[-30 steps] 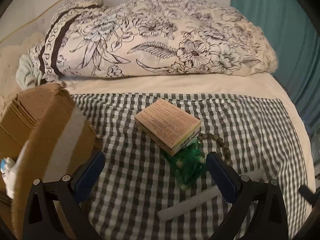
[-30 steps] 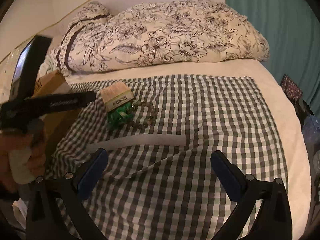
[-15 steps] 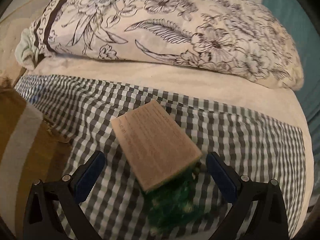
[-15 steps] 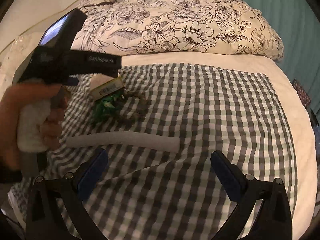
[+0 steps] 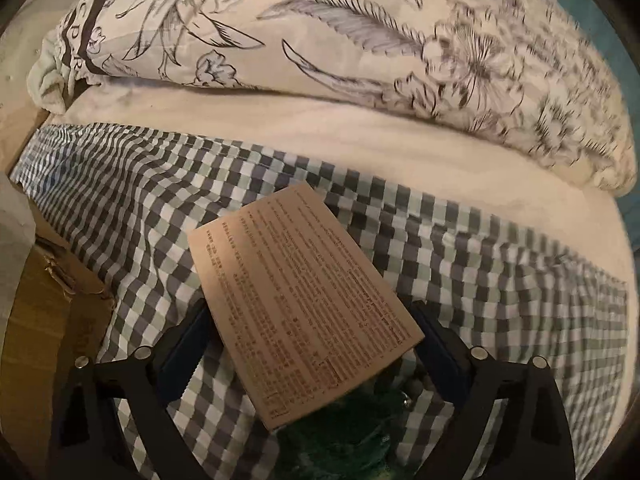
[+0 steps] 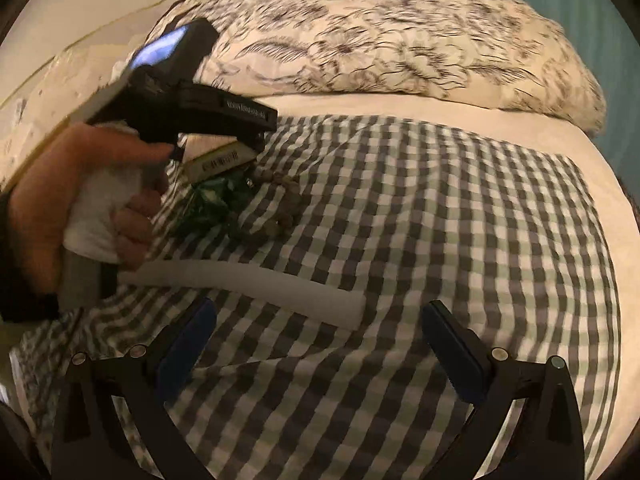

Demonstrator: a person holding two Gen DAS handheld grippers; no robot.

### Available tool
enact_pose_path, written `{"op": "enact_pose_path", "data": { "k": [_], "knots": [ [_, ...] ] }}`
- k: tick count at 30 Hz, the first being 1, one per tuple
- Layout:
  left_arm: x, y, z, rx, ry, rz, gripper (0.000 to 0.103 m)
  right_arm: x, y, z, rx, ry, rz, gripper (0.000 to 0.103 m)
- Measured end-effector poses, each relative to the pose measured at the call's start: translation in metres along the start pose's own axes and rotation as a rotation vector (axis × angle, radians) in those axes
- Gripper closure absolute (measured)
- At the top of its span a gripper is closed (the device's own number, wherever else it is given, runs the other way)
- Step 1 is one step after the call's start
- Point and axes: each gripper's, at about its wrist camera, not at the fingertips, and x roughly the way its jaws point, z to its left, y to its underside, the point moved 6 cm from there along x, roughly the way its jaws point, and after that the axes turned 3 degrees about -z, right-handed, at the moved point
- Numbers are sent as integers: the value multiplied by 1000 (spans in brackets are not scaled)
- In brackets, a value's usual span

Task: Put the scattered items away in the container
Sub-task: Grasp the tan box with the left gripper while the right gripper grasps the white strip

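Note:
A flat tan box (image 5: 304, 304) with printed text lies on the checked cloth (image 5: 120, 208), partly over a green crinkly item (image 5: 340, 440). My left gripper (image 5: 310, 312) straddles the box with a blue pad on either side, jaws closing, and I cannot see the pads pressing on it. In the right wrist view a hand (image 6: 60, 184) holds that gripper over the box (image 6: 218, 162), the green item (image 6: 212, 200) and a brown bead bracelet (image 6: 280, 204). My right gripper (image 6: 320, 308) stands open just behind a long white strip (image 6: 248, 284), with nothing between its fingers.
A brown cardboard container (image 5: 44, 320) stands at the left edge of the cloth. A large floral pillow (image 6: 380, 40) lies across the head of the bed. Bare cream sheet (image 5: 360, 140) lies between pillow and cloth; a teal curtain (image 6: 592, 8) hangs at the right.
My left gripper moved away from the cardboard container, forward and down onto the tan box, which now lies between its fingers. My right gripper sank closer to the white strip.

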Motion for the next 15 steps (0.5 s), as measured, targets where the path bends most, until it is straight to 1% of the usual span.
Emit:
{"op": "enact_pose_path", "data": {
  "k": [2, 4, 8, 10, 12, 13, 15],
  "knots": [
    [-11, 0, 5, 10, 3, -29, 9, 4, -2, 4, -28, -5, -8, 0],
    [-22, 1, 8, 22, 14, -48, 9, 9, -4, 6, -27, -18, -7, 0],
    [-43, 1, 9, 30, 40, -72, 9, 22, -1, 10, -19, -14, 34, 0],
    [-54, 1, 10, 47, 55, -89, 9, 26, 1, 16, -57, 7, 50, 1],
    [-66, 4, 8, 68, 65, -109, 9, 29, 5, 26, -132, 56, 73, 9],
    [-73, 5, 7, 78, 71, -120, 9, 30, 6, 29, -157, 77, 84, 17],
    [-85, 7, 6, 93, 87, -136, 9, 28, 6, 32, -160, 102, 95, 26]
  ]
}}
